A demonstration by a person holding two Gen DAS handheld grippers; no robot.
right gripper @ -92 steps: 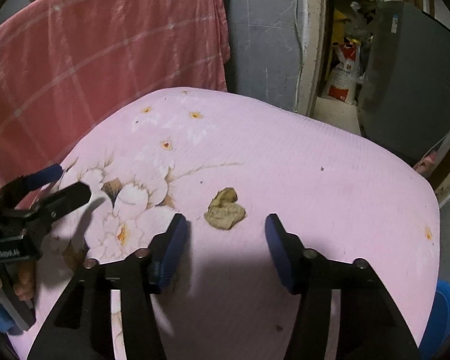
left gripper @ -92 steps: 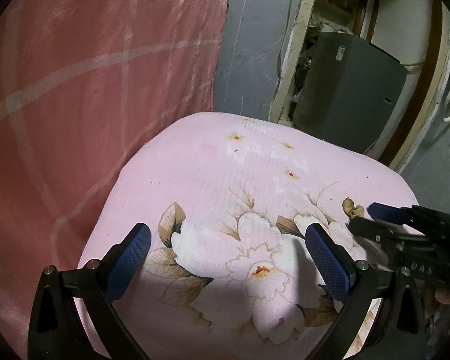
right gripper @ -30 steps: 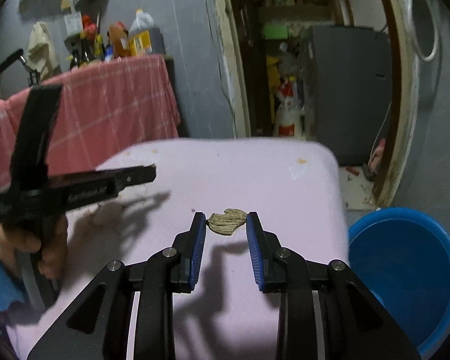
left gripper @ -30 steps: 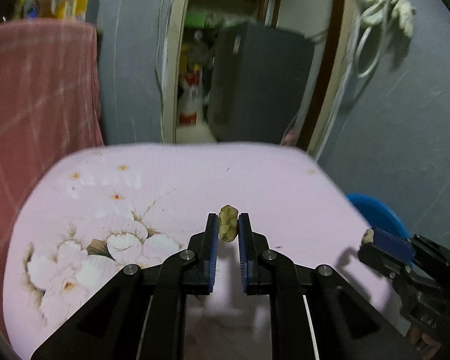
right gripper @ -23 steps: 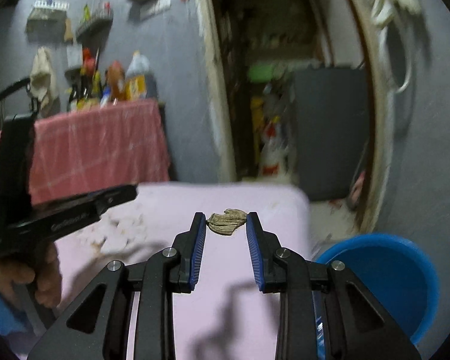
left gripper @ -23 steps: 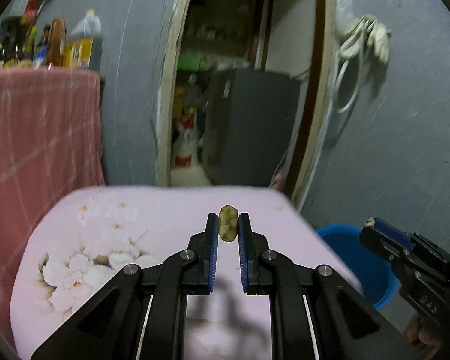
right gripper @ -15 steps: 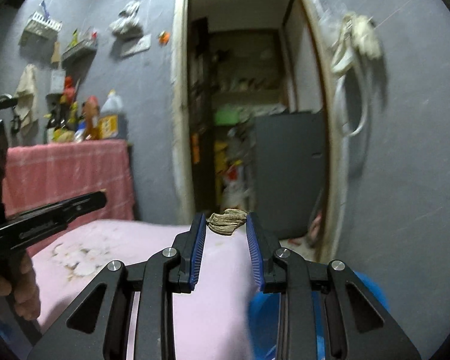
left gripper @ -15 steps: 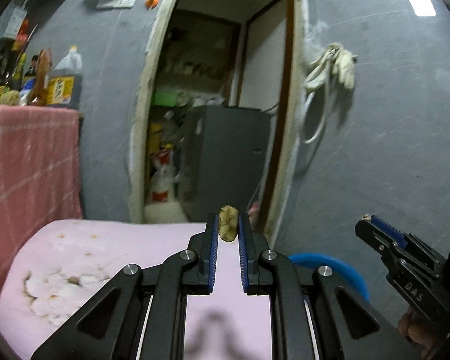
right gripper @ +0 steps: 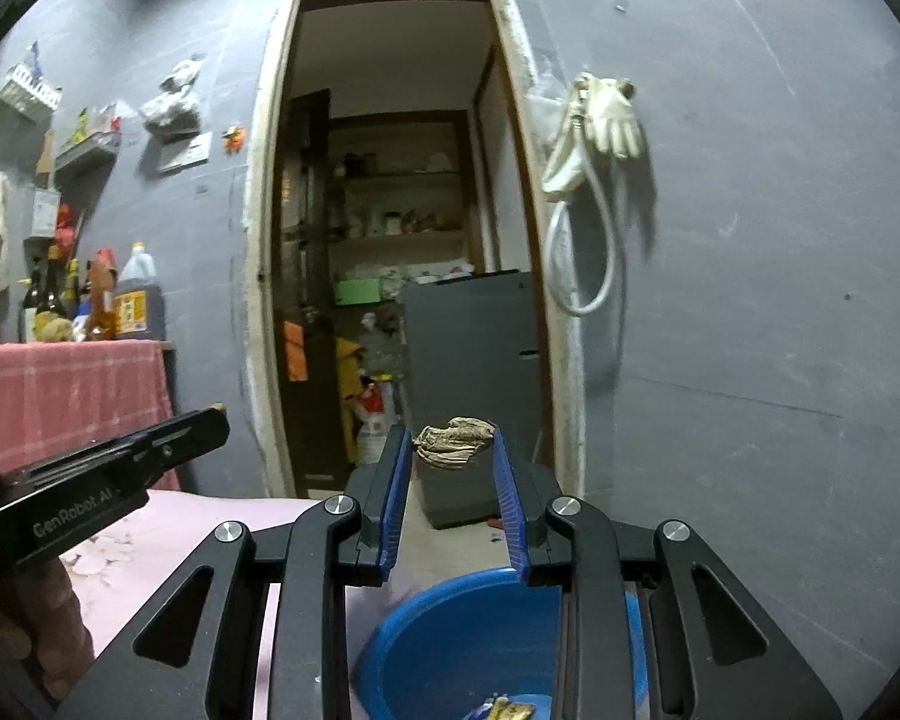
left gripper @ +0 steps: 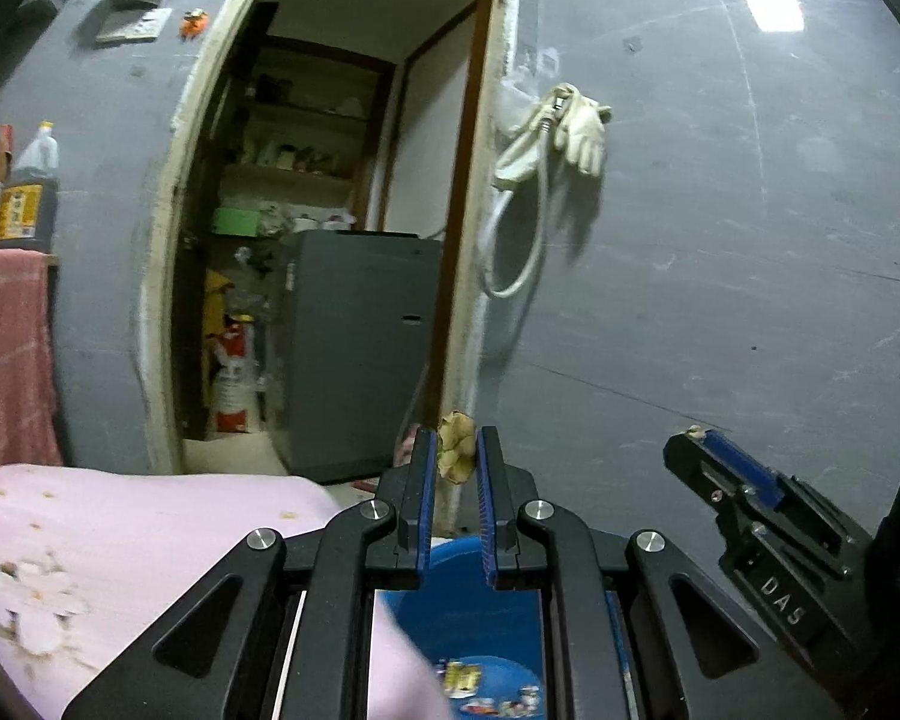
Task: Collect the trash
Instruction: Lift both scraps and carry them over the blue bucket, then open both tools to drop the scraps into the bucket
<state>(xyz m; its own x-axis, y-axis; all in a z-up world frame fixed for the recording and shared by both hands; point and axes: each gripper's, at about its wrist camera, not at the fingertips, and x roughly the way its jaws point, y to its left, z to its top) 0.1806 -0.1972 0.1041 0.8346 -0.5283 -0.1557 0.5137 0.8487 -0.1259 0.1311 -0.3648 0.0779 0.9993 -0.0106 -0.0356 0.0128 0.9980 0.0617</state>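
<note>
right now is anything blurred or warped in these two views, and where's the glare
Left wrist view: pink cloth and blue bucket are smeared, while the scrap in the left gripper stays sharp; ceiling-light glare upper right. Right wrist view: sharper overall; the fisheye bows the door frame.

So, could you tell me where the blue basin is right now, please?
The blue basin sits low in both wrist views, on the floor beside the pink cushion, below both hand-held grippers.
</note>
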